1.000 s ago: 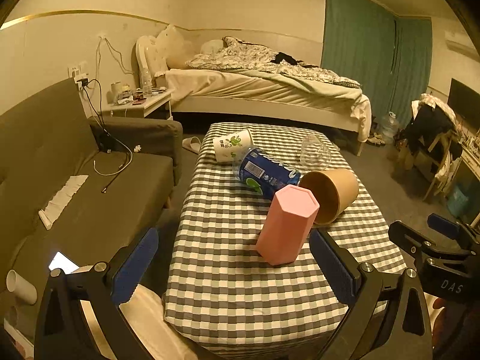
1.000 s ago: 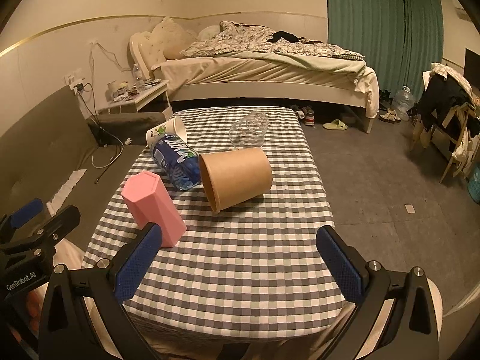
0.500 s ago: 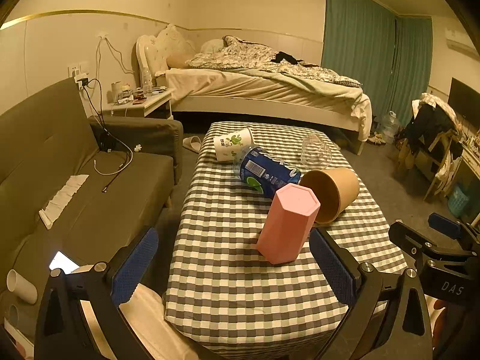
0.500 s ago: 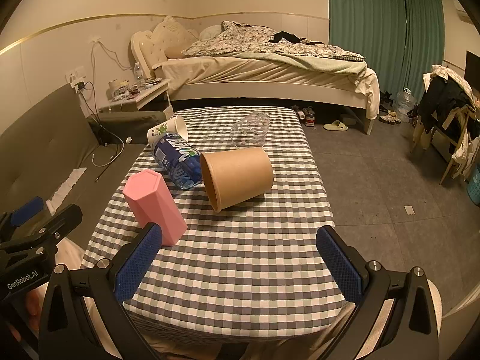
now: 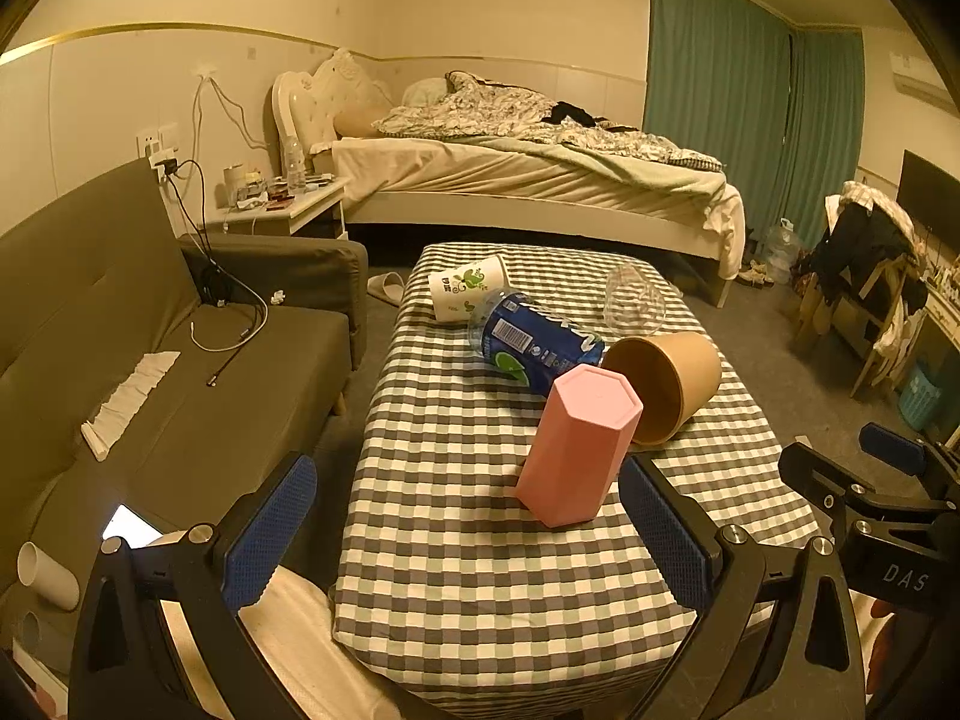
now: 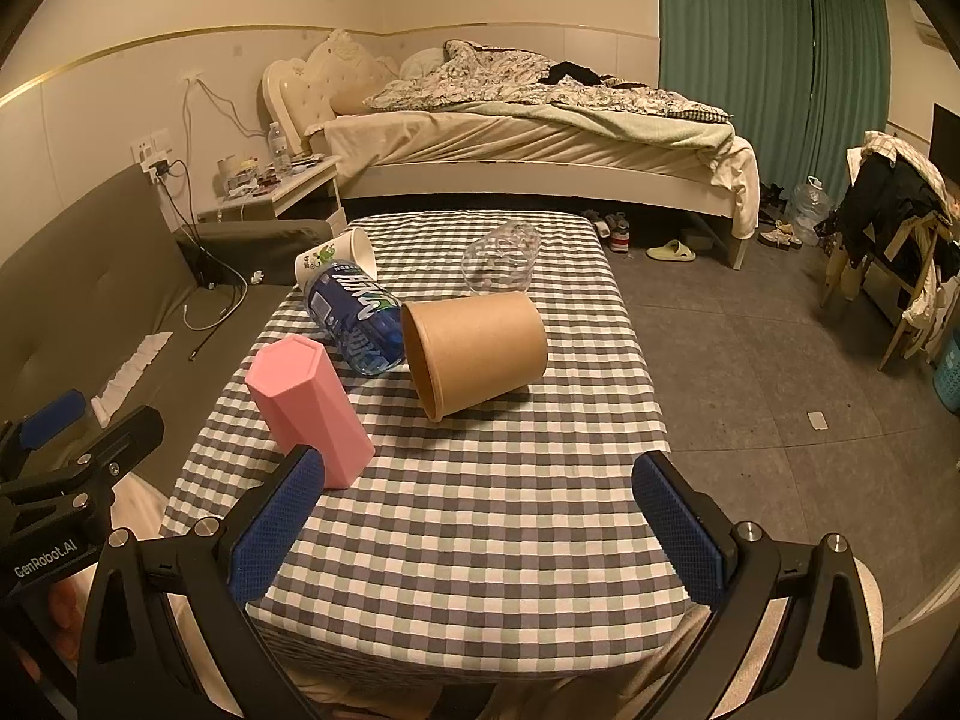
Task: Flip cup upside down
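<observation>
A pink hexagonal cup point(image 5: 575, 446) point(image 6: 307, 411) stands upside down on the checked table point(image 5: 480, 540) point(image 6: 480, 510). Behind it lie on their sides a brown paper cup point(image 5: 666, 381) point(image 6: 477, 351), a blue-labelled cup point(image 5: 531, 348) point(image 6: 357, 315), a white printed paper cup point(image 5: 465, 294) point(image 6: 336, 255) and a clear plastic cup point(image 5: 633, 303) point(image 6: 501, 258). My left gripper point(image 5: 468, 534) is open and empty at the table's near edge, just short of the pink cup. My right gripper point(image 6: 474, 531) is open and empty above the table's near end.
A grey sofa point(image 5: 150, 360) with a cable and a phone stands left of the table. A bed point(image 6: 540, 138) and a nightstand point(image 5: 276, 204) stand behind. A chair with clothes point(image 6: 900, 228) stands at the right. Bare floor point(image 6: 750, 360) lies right of the table.
Both grippers have stayed almost still and open. The cups have not moved.
</observation>
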Demonstrator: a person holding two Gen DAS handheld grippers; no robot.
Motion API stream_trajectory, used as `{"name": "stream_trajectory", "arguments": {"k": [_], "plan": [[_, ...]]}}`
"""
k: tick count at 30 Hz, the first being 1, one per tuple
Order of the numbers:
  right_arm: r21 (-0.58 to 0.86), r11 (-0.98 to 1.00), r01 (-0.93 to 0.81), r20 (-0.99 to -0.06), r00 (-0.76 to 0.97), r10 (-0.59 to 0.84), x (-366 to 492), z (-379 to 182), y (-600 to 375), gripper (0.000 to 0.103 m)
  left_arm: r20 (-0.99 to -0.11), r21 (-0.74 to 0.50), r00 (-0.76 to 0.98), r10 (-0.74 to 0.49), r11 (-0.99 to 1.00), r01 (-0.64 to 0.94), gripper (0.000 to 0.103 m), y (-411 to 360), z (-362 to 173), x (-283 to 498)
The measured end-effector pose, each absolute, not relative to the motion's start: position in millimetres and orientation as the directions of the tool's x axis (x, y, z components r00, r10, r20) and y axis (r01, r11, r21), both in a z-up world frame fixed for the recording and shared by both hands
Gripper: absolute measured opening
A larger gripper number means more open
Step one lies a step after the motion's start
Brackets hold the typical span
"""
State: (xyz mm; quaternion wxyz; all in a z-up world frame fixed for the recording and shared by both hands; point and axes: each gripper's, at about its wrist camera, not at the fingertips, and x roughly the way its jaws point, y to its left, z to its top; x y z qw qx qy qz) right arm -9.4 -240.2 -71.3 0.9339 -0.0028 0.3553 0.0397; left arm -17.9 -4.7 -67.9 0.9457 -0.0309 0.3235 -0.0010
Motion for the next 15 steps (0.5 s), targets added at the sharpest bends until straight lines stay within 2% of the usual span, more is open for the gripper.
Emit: {"name": "stream_trajectory", "arguments": {"k": [15], "plan": [[0.02,0.997,-0.077,-0.669,0.739,0.071,-9.8,-72.1,-242.3,0.103,-0.614,-0.057,0.789,-0.019,0.998,-0.02,0.103,-2.3,-69.1,-19.1]]}}
